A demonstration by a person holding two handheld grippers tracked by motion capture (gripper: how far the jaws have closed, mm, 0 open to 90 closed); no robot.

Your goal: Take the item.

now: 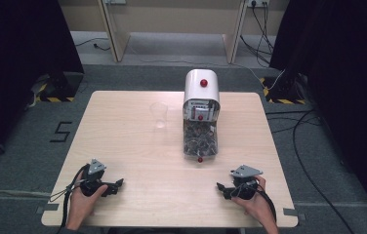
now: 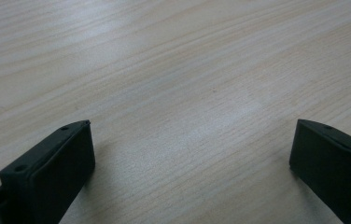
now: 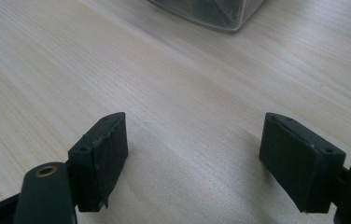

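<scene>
Dispenser (image 1: 200, 114) perhaps lying lengthwise, white cap far, table (image 1: 123, 146)

Seen from above: pale wood table (image 1: 123, 146) w/ white-topped dispenser (image 1: 201, 114) standing at centre-back, red knob on top, clear bin at its front holding dark pieces. Clear plastic cup (image 1: 159, 114) just left of it, apart. Left hand-held gripper (image 1: 115, 185) and right hand-held gripper (image 1: 222, 189) resting near front edge, well apart, each gripped by a hand, tips pointing inward. Cables on grey floor (image 1: 328, 161) at right.
</scene>
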